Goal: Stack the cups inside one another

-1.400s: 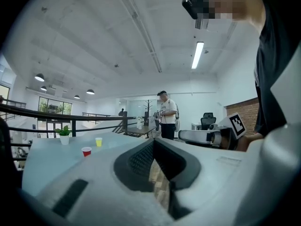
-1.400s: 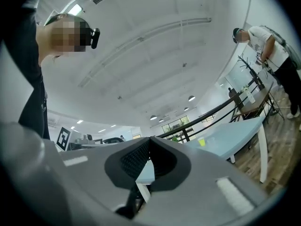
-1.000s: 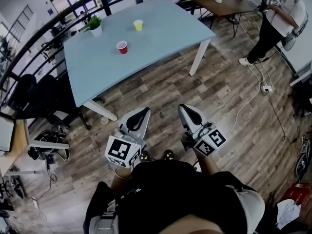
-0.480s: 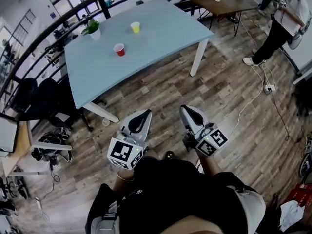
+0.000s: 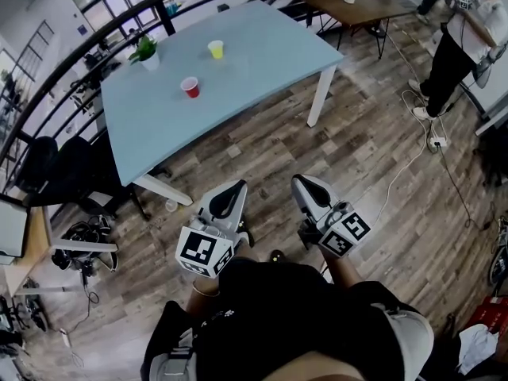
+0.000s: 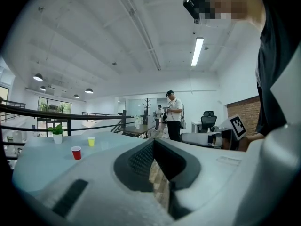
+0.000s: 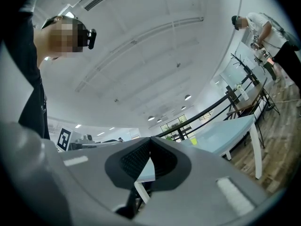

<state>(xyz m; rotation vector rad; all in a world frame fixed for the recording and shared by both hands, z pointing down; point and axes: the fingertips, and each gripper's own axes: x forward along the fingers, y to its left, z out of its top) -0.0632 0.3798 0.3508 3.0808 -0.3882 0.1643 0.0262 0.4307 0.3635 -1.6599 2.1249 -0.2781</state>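
Both cups stood upright on the table (image 5: 262, 62), apart from each other; the red cup (image 5: 190, 87) sat nearer the table's front edge, the yellow cup (image 5: 216, 49) deeper in. The left gripper (image 5: 226, 198) and the right gripper (image 5: 308, 187) hung well short of the table, jaws pressed together on nothing; the cups lay ahead and leftward, so the left gripper seemed the nearer.

Standing apart on the table (image 5: 270, 58), in the upper centre: lower cup (image 5: 190, 87), upper cup (image 5: 215, 49) to its upper right, plant (image 5: 145, 51) to its upper left.
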